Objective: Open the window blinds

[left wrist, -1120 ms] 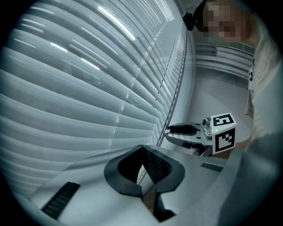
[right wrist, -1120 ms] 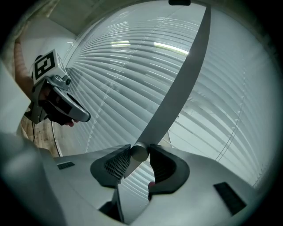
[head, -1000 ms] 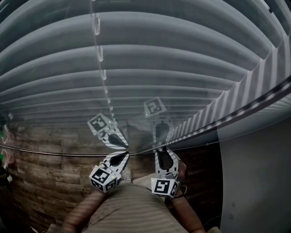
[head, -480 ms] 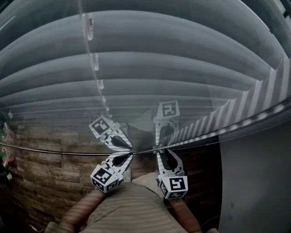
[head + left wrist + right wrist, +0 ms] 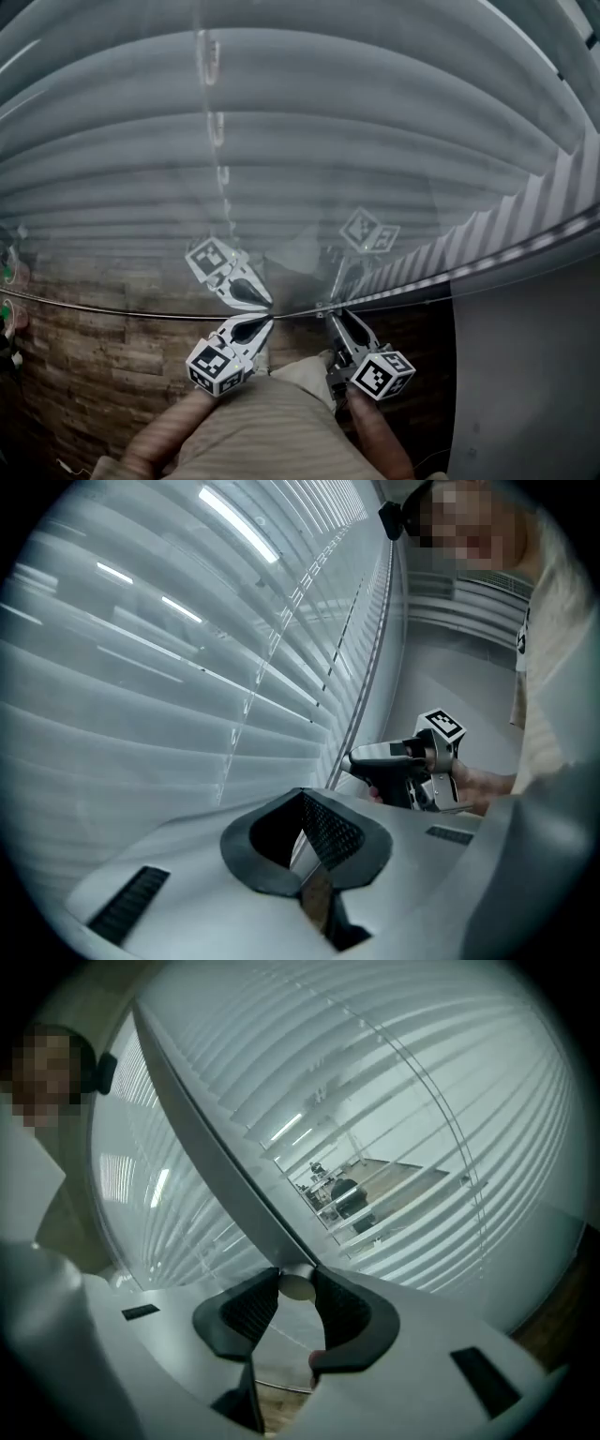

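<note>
Grey wand (image 5: 211, 1129) sits pinched at its lower end in your right gripper (image 5: 296, 1281), whose jaws have just tightened as you rolled it over. Slats (image 5: 450, 1082) show gaps, so the blinds (image 5: 309, 141) look partly open; your left gripper (image 5: 262, 319) waits alongside, tips together.

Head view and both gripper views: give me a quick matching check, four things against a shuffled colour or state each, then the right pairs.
Things:
1. left gripper
2. right gripper
3. slats
4. boards

States:
a. brown
b. clamped on the rod's round end
c. pale grey
d. jaws together

Pairs: 1-d, 2-b, 3-c, 4-a.

The right gripper's jaws have just been closing, with the rod's end between them.
</note>
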`<state>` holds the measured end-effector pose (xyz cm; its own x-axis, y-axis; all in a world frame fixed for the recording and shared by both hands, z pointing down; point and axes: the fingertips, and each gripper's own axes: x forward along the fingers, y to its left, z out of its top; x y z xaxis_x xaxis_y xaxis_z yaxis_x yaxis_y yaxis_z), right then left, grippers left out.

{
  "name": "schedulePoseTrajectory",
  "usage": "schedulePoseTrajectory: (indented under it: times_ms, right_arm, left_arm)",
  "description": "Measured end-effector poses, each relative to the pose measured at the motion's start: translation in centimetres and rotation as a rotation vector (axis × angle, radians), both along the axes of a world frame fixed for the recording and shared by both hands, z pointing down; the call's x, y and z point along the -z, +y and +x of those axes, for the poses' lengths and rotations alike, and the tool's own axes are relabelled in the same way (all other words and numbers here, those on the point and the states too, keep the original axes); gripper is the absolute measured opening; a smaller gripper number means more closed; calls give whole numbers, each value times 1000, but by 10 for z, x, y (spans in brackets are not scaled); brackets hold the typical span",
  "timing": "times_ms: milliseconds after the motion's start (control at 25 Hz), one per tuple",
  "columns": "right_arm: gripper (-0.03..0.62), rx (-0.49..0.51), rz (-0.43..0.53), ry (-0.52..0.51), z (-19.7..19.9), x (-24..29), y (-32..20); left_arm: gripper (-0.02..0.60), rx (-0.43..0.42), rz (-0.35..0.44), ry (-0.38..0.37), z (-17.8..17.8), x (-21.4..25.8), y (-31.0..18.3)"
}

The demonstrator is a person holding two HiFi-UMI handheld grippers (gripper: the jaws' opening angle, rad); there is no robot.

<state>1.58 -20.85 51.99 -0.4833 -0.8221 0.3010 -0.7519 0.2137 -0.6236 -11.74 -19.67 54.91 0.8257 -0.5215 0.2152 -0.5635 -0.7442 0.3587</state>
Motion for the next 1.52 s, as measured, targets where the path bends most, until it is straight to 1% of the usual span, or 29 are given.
schedulePoseTrajectory:
  times_ms: [120,240,360,400,440,480,520,560,640,720,760,800,840,880,1000,1120,1160,1200,1240,1280,1440,1520]
  right_arm:
    - [129,-17,-53,-191,2,0,0]
    - [127,0,-79,-331,2,6,0]
    - [127,5,-126,-484,2,2,-1]
    - [129,4,-127,-512,1,3,-1]
    - [129,5,-113,-502,-1,5,-1]
    - [129,7,-85,-447,-2,7,0]
    - [129,12,-47,-346,-3,9,2]
    - [135,19,1,-200,-4,11,5]
    - [189,41,112,181,-4,16,9]
    - [199,57,213,563,-4,26,10]
    - [199,61,254,704,-5,30,9]
    - [199,66,284,796,-6,33,9]
    - [199,77,301,848,-8,34,8]
    - [199,91,306,876,-10,32,9]
    - [198,118,295,933,-14,20,10]
    - [153,124,311,1000,-16,23,9]
    - [129,119,309,997,-16,25,9]
    - [127,112,299,968,-16,27,9]
    - [124,102,279,911,-14,26,9]
    - [123,91,250,825,-12,24,8]
    - [118,56,105,403,-2,16,4]
    - [118,54,55,261,1,21,4]
  left_arm:
    - [15,-2,-2,0,1,2,3]
    - [14,-9,2,-3,2,4,7]
    - [15,-13,2,-2,2,3,11]
    - [15,-12,0,-1,2,2,12]
    - [15,-12,-4,0,2,3,12]
    - [15,-11,-8,1,3,4,13]
    - [15,-11,-12,2,3,4,13]
    - [15,-10,-13,3,3,5,13]
    - [14,-10,-9,2,3,5,12]
    - [14,-6,-4,-2,2,3,12]
    - [14,-2,-5,-3,1,3,11]
    - [15,2,-9,-2,1,4,11]
    - [15,5,-14,0,1,6,10]
    - [14,7,-18,1,1,8,10]
    - [15,6,-15,-1,1,3,8]
    - [15,12,-16,1,1,5,4]
    - [15,14,-15,0,1,8,4]
    - [14,14,-15,-1,1,10,3]
    - [14,15,-15,-1,1,9,2]
    - [15,17,-17,-1,1,7,1]
    - [15,16,-23,1,0,3,-2]
    - [15,12,-22,3,2,9,-2]
